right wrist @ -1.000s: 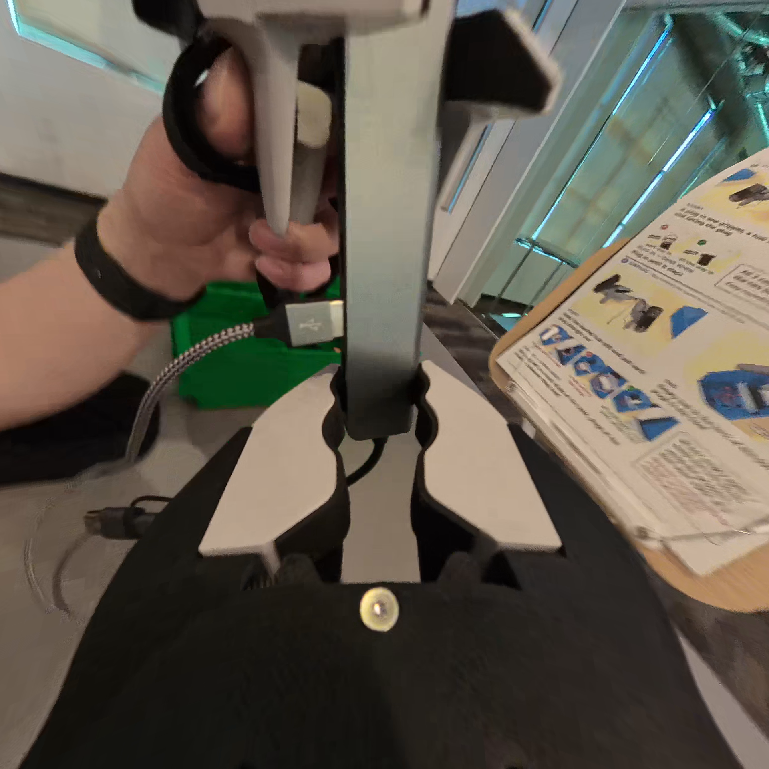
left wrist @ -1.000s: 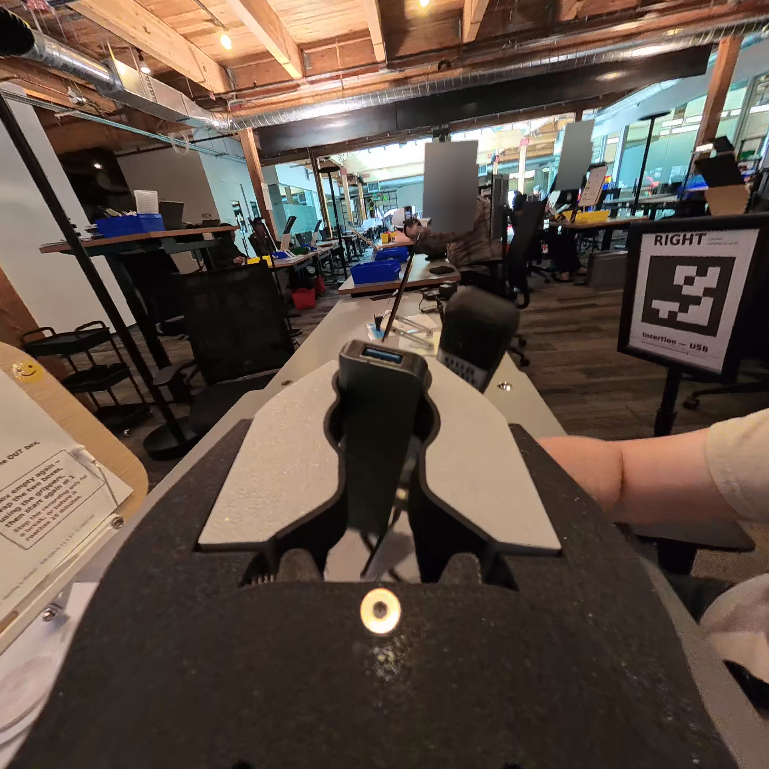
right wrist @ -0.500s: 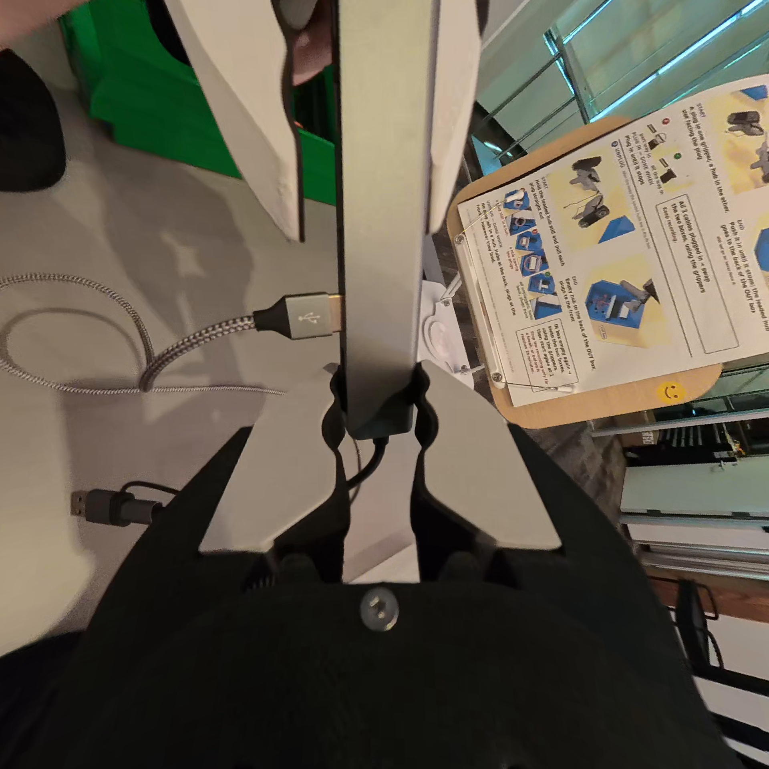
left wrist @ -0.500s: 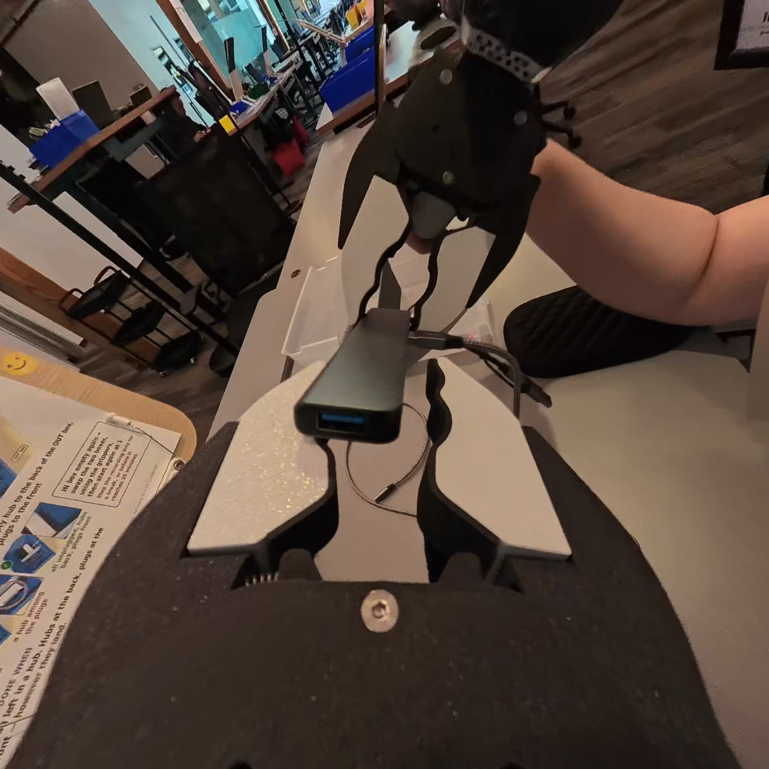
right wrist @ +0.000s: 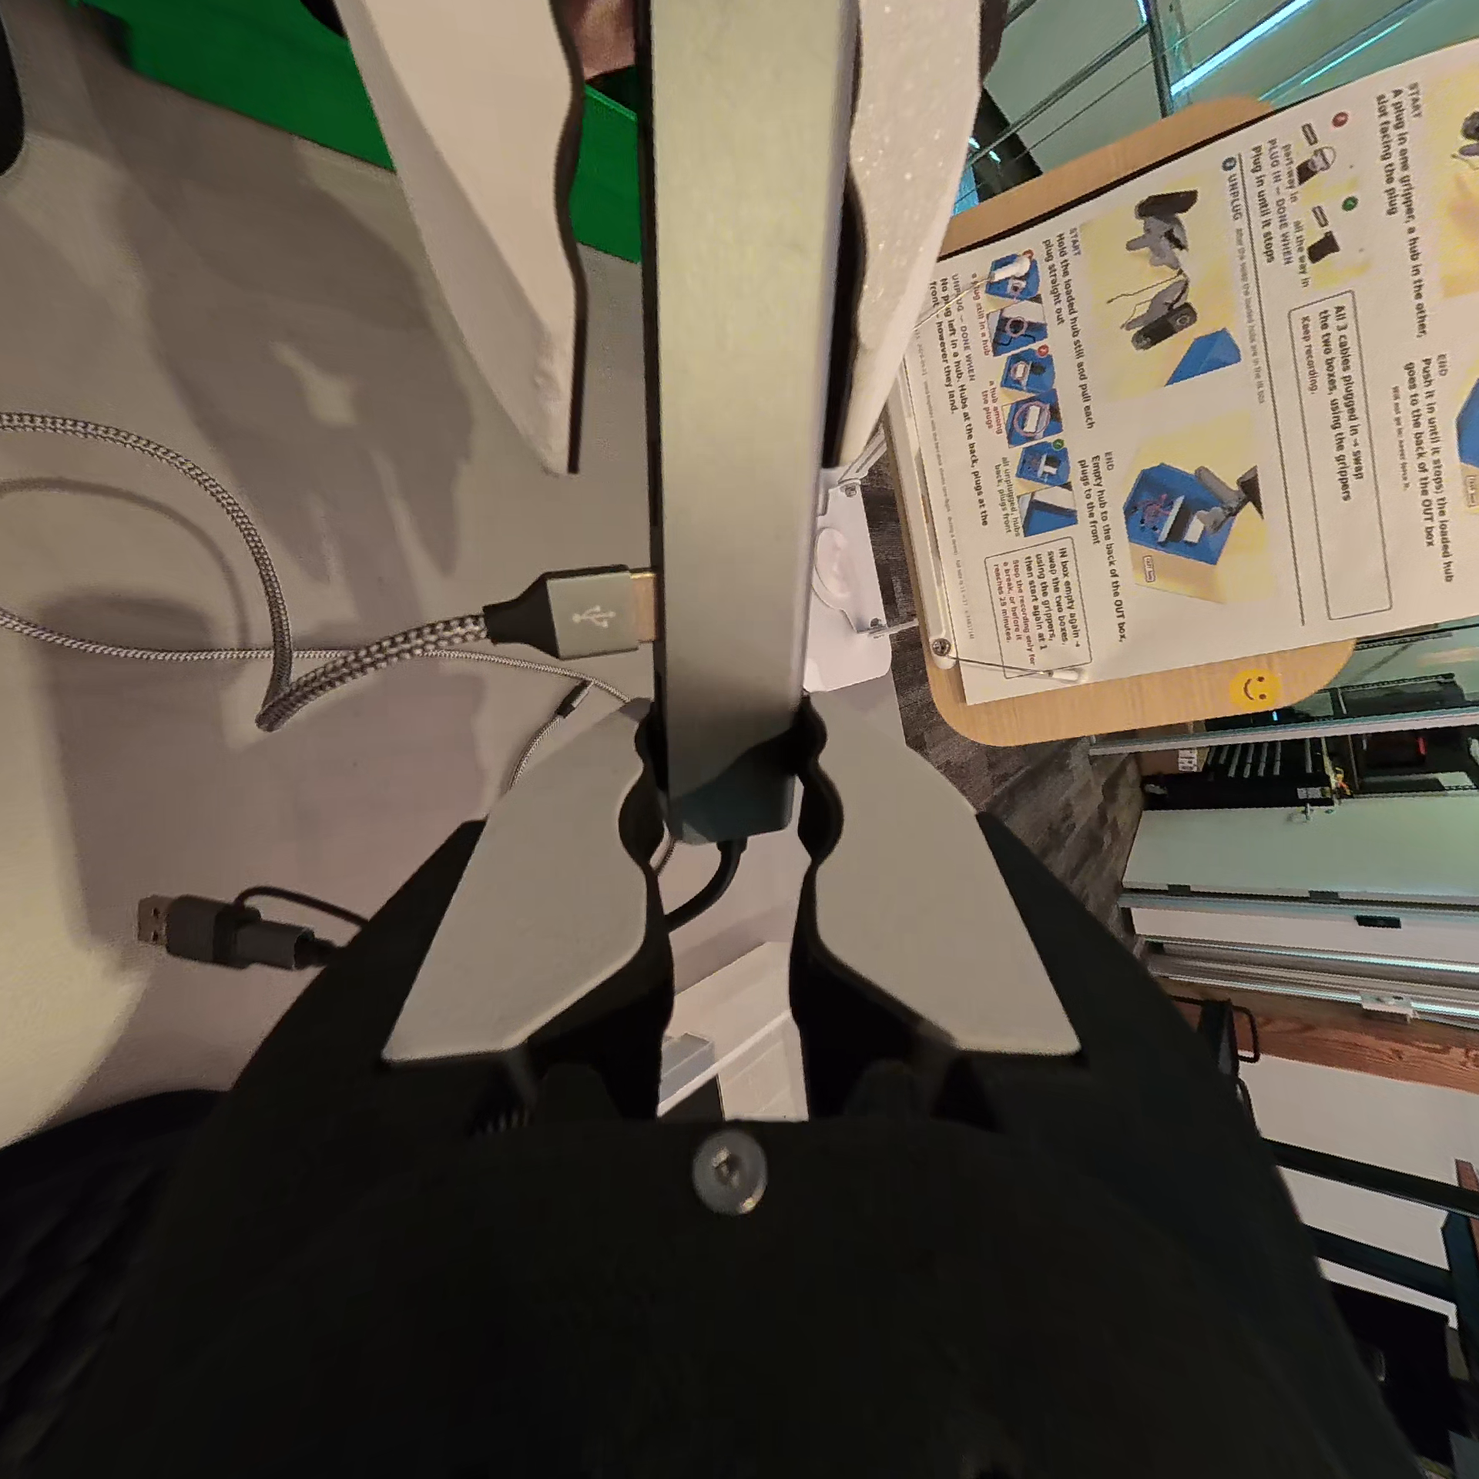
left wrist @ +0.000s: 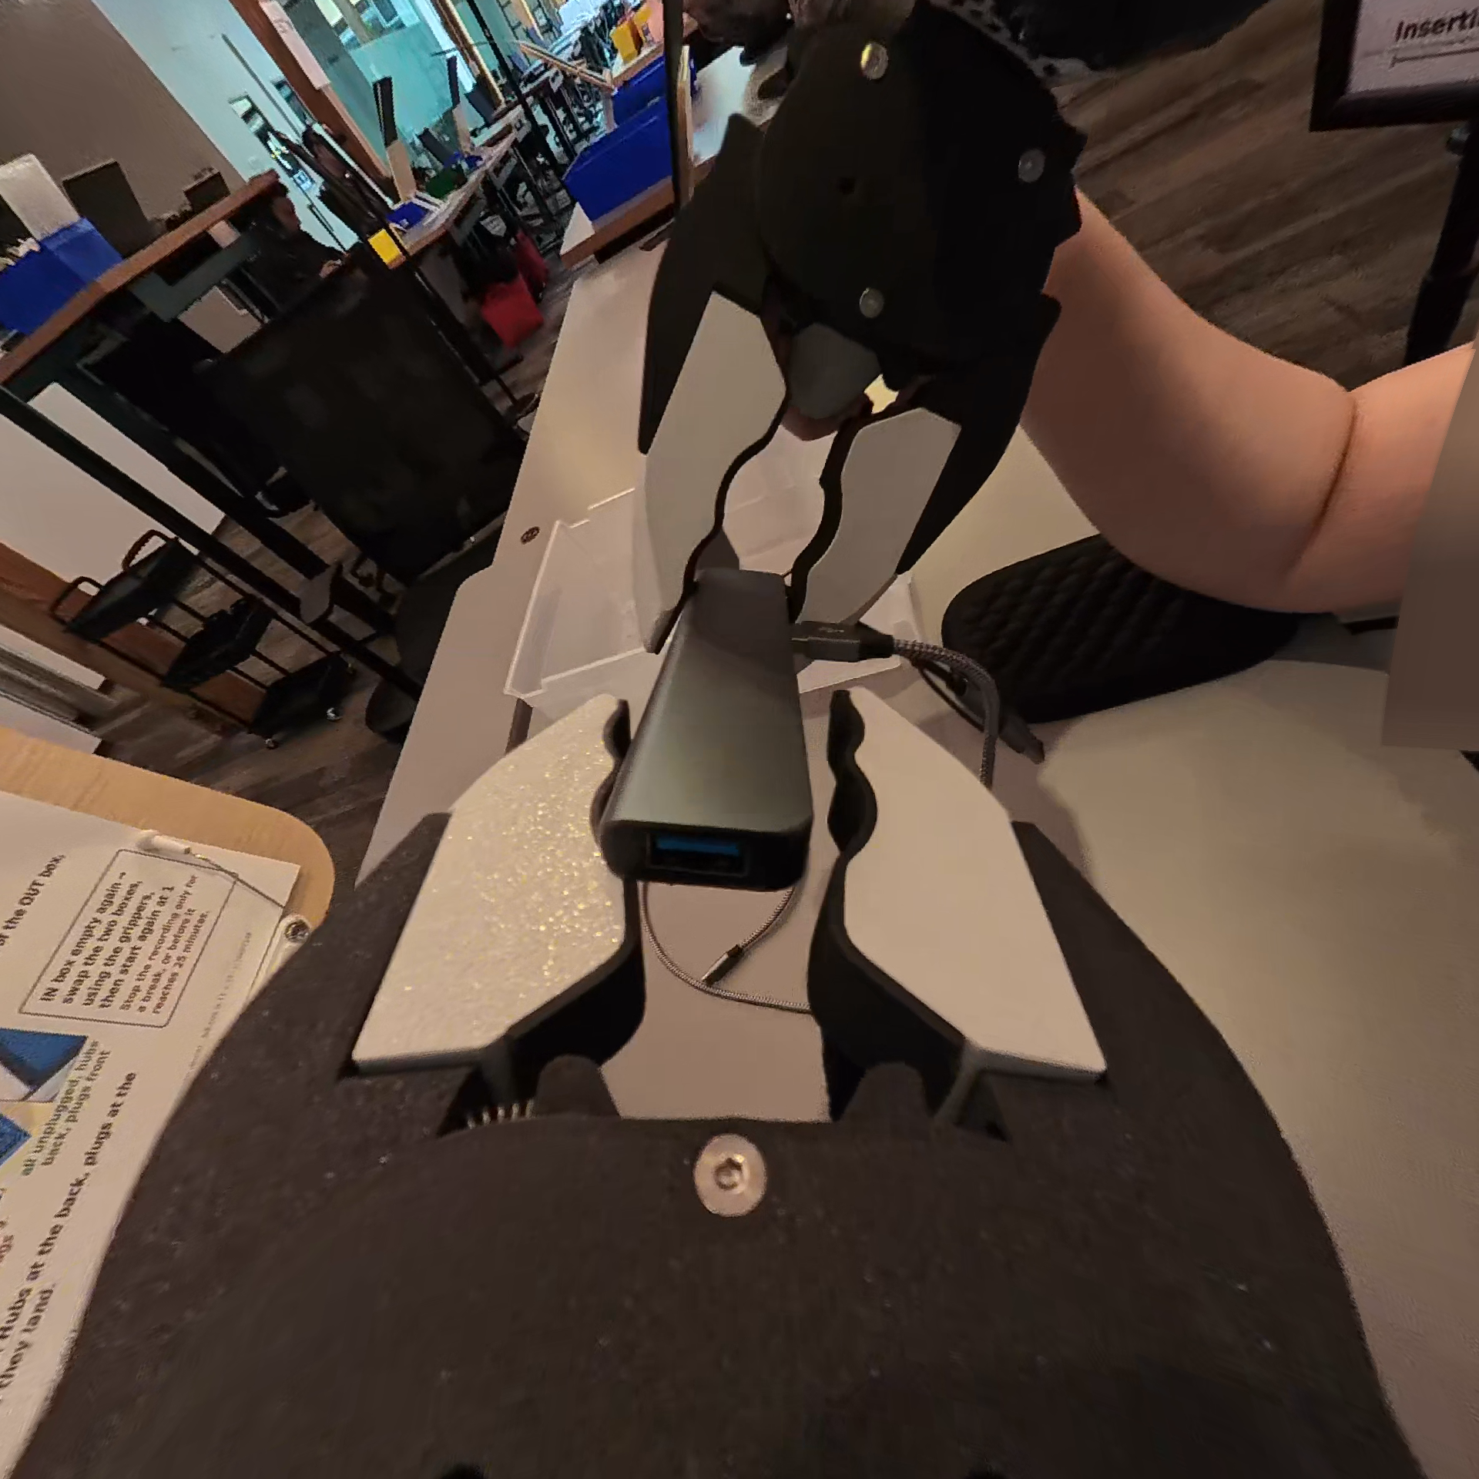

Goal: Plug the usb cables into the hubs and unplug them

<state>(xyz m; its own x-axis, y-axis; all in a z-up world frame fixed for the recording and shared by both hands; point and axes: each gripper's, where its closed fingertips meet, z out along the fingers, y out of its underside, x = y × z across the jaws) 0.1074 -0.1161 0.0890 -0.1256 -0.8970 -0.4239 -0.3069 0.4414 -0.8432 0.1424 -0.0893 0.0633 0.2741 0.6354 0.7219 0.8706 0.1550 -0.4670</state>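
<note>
A dark grey USB hub [left wrist: 720, 744] points its blue port at the left wrist camera. My left gripper [left wrist: 724, 708] is open, one finger on each side of the hub without clamping it. My right gripper [left wrist: 744, 592] faces it and is shut on the hub's far end. A braided USB cable's plug [left wrist: 840, 640] sits in the hub's side port. In the right wrist view my right gripper [right wrist: 730, 744] clamps the hub [right wrist: 736, 400] at its cable end. The plug [right wrist: 592, 612] is in the hub's left side. The left gripper's fingers [right wrist: 480, 240] flank the hub above.
The hub's own lead ends in a loose plug [right wrist: 200, 928] on the white table [left wrist: 1200, 920]. A thin braided cable [left wrist: 720, 976] lies under the hub. A clear tray [left wrist: 576, 608], a black wrist pad [left wrist: 1104, 624], a green bin [right wrist: 280, 96] and a wooden instruction board [right wrist: 1200, 400] stand around. One gripper's finger ends stand about 6 cm off the other's.
My left gripper was shut on the hub and has opened. The hub has tipped down toward the table and my right gripper now holds it alone.
</note>
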